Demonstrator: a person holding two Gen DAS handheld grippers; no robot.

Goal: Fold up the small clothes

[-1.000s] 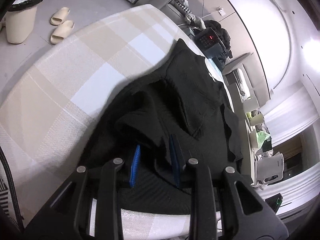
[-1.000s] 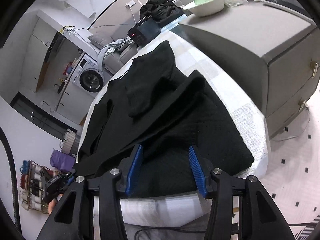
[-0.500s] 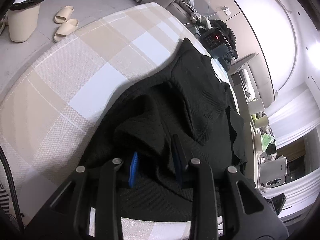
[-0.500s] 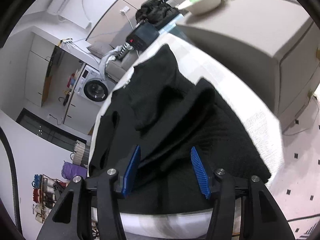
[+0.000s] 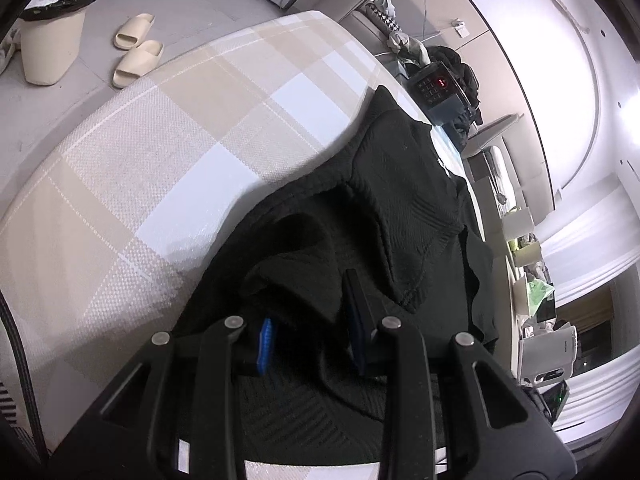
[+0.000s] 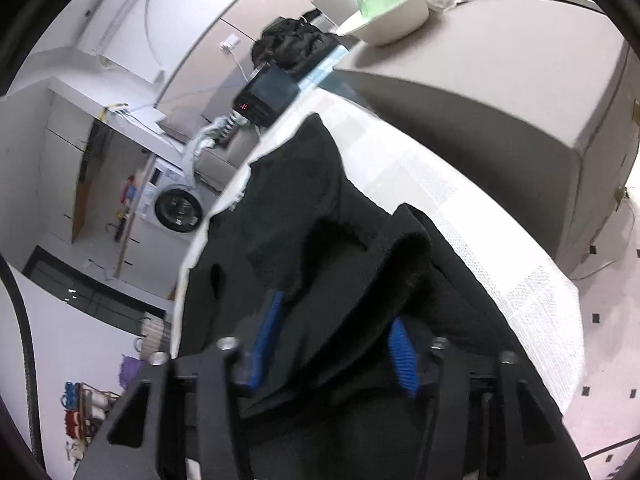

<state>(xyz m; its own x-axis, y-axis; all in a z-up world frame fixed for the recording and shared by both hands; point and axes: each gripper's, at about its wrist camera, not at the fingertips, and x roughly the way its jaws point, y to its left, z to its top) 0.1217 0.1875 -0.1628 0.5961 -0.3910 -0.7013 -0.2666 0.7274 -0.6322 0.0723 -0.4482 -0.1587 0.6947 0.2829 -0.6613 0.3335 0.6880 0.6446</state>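
Observation:
A black knit garment lies bunched on a table covered with a beige and white checked cloth. My left gripper has its blue-padded jaws apart around a raised fold of the garment's near hem. In the right wrist view the same garment is seen from the other side. My right gripper has its jaws wide apart around another raised fold near the table's edge. Cloth drapes over the inner faces of both grippers' fingers.
A dark device with a red display stands at the table's far end. A grey cabinet with a bowl stands close beside the table. Beige slippers and a bin are on the floor.
Both grippers have pushed further into the garment. Raised folds now stand between their jaws and hide more of the blue pads. The right view has tilted and come closer.

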